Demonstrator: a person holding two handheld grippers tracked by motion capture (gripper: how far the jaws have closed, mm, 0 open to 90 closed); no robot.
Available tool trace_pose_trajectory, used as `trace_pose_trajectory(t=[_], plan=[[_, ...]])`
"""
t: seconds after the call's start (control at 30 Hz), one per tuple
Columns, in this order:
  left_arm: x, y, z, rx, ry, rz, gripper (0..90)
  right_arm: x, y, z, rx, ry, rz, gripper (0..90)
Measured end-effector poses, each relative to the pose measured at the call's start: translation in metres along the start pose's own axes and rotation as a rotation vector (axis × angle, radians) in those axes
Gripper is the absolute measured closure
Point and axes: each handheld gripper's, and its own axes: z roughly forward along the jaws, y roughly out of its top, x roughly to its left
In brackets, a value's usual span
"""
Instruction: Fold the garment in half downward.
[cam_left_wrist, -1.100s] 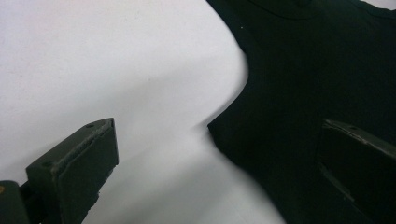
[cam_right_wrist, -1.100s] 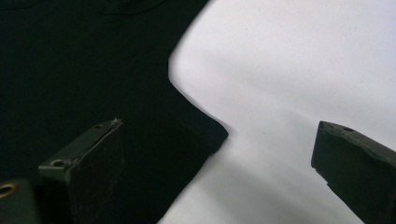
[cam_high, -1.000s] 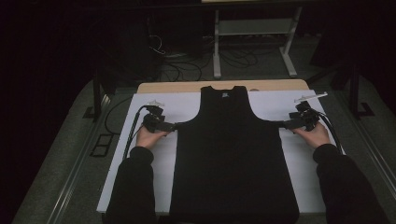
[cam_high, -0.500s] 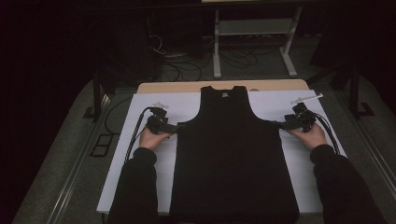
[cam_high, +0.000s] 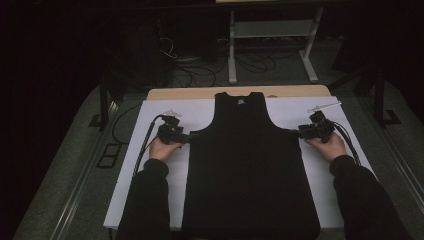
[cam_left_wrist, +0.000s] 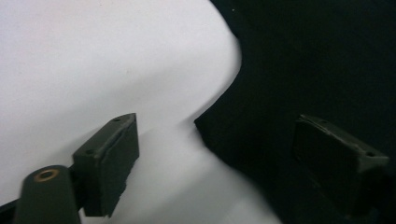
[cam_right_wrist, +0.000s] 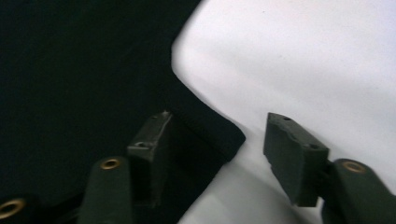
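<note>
A black sleeveless top (cam_high: 247, 165) lies flat on the white sheet (cam_high: 150, 165), neck toward the far edge. My left gripper (cam_high: 190, 136) sits at the top's left underarm corner, open. In the left gripper view the jaws stand wide apart, one over white sheet (cam_left_wrist: 93, 60), the other over black cloth (cam_left_wrist: 317, 70), the gripper's midpoint (cam_left_wrist: 219, 154) near the corner. My right gripper (cam_high: 295, 132) sits at the right underarm corner, open. In the right gripper view the cloth's corner (cam_right_wrist: 224, 135) lies between the jaws, around the gripper's midpoint (cam_right_wrist: 219, 149).
A wooden table edge (cam_high: 200, 93) shows beyond the sheet. A white metal stand (cam_high: 272, 30) and loose cables (cam_high: 195, 67) sit on the floor behind. Small clear hangers or clips lie at the sheet's far corners (cam_high: 325, 106). Black cables trail from both grippers.
Both hands have edged slightly inward and forward to the top's underarm corners. The top itself lies as before.
</note>
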Motion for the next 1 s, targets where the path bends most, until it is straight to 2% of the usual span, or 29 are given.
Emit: trace_pose_trajectory(t=[0.23, 0.33, 0.47, 0.53, 0.57, 0.6, 0.67, 0.8, 0.87, 1.0], plan=[[-0.002, 0.000, 0.003, -0.010, -0.002, 0.019, 29.6, 0.002, 0.000, 0.001, 0.000, -0.011, -0.013, 54.6], [-0.003, 0.000, 0.004, -0.015, 0.011, 0.032, 37.3, 0.003, 0.001, 0.002, -0.001, -0.014, -0.021, 60.1], [-0.006, 0.000, 0.005, -0.011, 0.058, 0.069, 46.5, 0.005, 0.001, 0.003, 0.001, -0.026, -0.025, 66.4], [-0.007, 0.001, 0.006, -0.013, 0.066, 0.068, 53.5, 0.007, 0.001, 0.003, 0.004, -0.032, -0.030, 71.6], [-0.007, 0.001, 0.006, -0.017, 0.063, 0.067, 57.4, 0.007, 0.001, 0.003, 0.005, -0.030, -0.031, 73.8], [-0.008, 0.001, 0.007, -0.017, 0.057, 0.068, 65.1, 0.007, 0.001, 0.003, 0.008, -0.035, -0.031, 76.8], [-0.009, 0.000, 0.008, -0.016, 0.056, 0.081, 68.1, 0.007, 0.001, 0.004, 0.011, -0.022, -0.028, 80.2], [-0.011, 0.000, 0.009, -0.017, 0.031, 0.058, 82.0, 0.007, 0.002, 0.003, 0.015, -0.015, -0.025, 82.6], [-0.011, 0.001, 0.009, -0.023, 0.003, 0.037, 85.4, 0.006, 0.002, 0.003, 0.015, -0.009, -0.019, 83.3], [-0.011, 0.001, 0.007, -0.008, -0.004, 0.041, 86.7, 0.002, 0.001, 0.002, 0.010, 0.019, 0.011, 83.7]])
